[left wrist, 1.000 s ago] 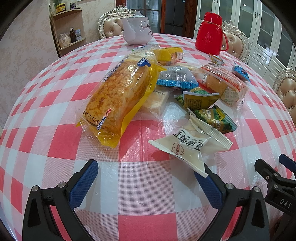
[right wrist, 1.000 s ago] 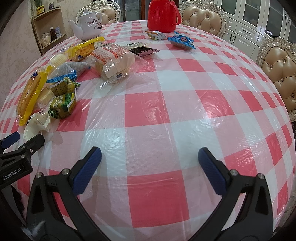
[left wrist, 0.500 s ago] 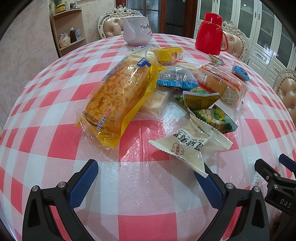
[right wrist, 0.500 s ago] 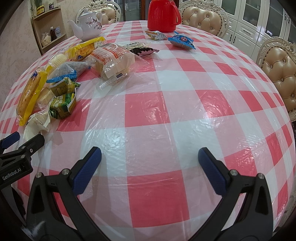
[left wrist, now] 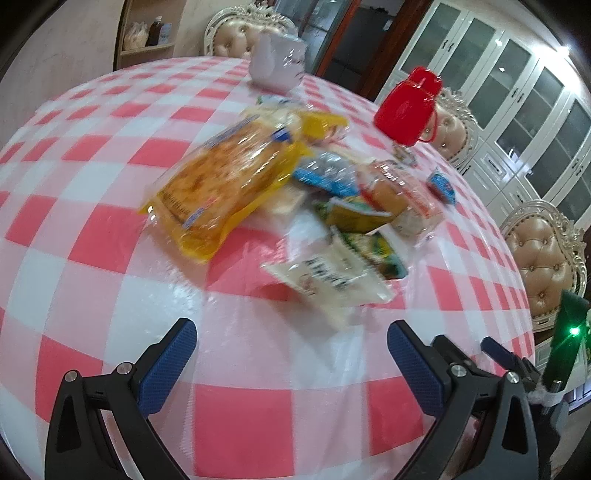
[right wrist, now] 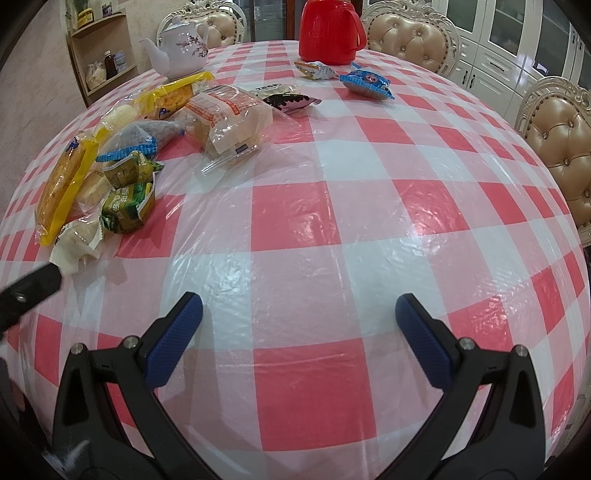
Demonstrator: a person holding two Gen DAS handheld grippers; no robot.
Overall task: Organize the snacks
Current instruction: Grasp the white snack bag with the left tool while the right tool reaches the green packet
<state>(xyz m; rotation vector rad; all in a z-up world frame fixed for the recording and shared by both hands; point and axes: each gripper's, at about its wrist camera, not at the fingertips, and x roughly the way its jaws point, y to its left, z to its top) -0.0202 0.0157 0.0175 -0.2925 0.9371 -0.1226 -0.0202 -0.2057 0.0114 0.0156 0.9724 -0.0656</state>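
Counter (right wrist: 332, 206): round top under a red-and-white checked cloth with a glossy clear plastic cover, wrinkled and catching glare.
Left hand-held gripper (left wrist: 291, 354): jaws spread wide, holding nothing; black frame, blue ribbed pads; it hangs low over the near edge, tilted, and its view is blurred.
Right hand-held gripper (right wrist: 299, 325): jaws spread wide, holding nothing; same black frame and blue pads; level over bare cloth, well apart from every packet.
Snack pile (right wrist: 122, 155): a loose heap on the far left of the counter as seen from the right gripper, straight ahead of the left gripper.
White packet (left wrist: 328, 280): cream wrapper with crimped ends and dark print; nearest item to the left gripper, just beyond its right pad, not touching.
Green packets (right wrist: 127, 206): two crumpled foil packs, one above the other, just behind the white packet.
Long bread (left wrist: 225, 177): golden loaf in a clear and yellow sleeve, lying aslant at the left of the pile.
Blue-trimmed bag (right wrist: 147, 134): clear pouch of dark contents, in the middle of the pile.
Sliced bread bag (right wrist: 232, 114): clear bag with orange print, at the right edge of the pile.
Blue packet (right wrist: 365, 83): small, apart from the pile, near the red jug.
Red jug (right wrist: 330, 31): smooth plastic with handle, at the far edge.
Teapot (right wrist: 181, 44): white with a flower pattern, at the far left edge.
Chairs (right wrist: 561, 147): tufted tan backs in carved pale frames, round the counter.
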